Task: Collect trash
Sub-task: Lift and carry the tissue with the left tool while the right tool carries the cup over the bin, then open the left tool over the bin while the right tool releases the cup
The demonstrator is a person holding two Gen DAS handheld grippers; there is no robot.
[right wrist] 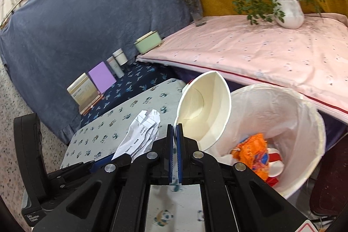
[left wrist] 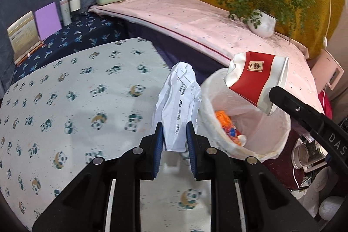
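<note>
The left claw grips a crumpled paper just left of the lined bin, while the right claw pinches a squashed paper cup above the bin's rim.

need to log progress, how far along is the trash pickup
Done: an orange wrapper and red-and-white scraps already lie in the lined bin. In hand: the left claw grips a crumpled printed paper; the right claw pinches a squashed paper cup by its rim at the bin's mouth. Left: drop both in. No other loose trash shows on the panda cloth.
</note>
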